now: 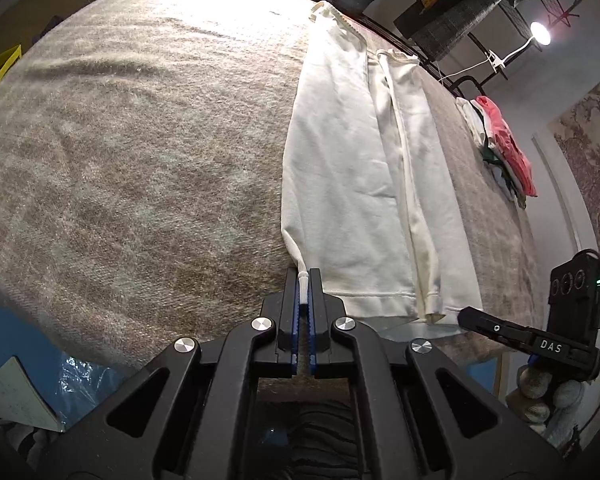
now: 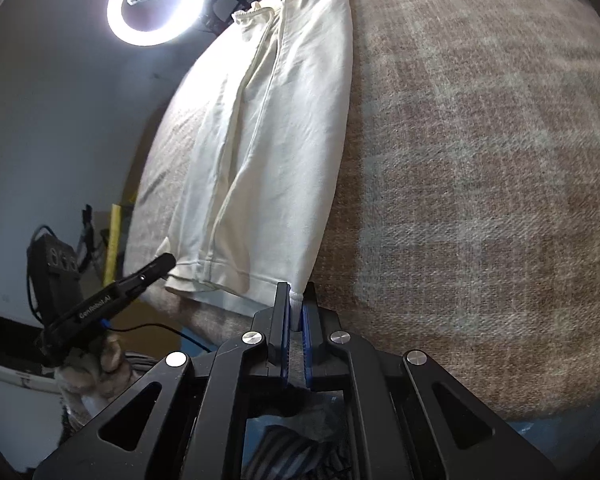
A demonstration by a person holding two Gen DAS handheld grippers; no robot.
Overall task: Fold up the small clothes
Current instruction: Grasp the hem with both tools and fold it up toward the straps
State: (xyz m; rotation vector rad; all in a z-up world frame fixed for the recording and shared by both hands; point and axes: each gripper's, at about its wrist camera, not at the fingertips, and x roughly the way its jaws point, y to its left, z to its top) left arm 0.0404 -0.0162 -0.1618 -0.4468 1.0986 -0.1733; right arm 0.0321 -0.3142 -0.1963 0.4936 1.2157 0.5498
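Observation:
A pair of small cream-white trousers lies lengthwise on a brown woven blanket, legs folded together. My left gripper is shut on one near hem corner of the trousers. My right gripper is shut on the other near corner of the trousers. Each gripper shows in the other's view: the right one at the hem's right end, the left one at the hem's left end.
A pile of folded clothes with a red garment on top sits at the blanket's far right edge. A ring light shines beyond the blanket. A yellow stand is at the left.

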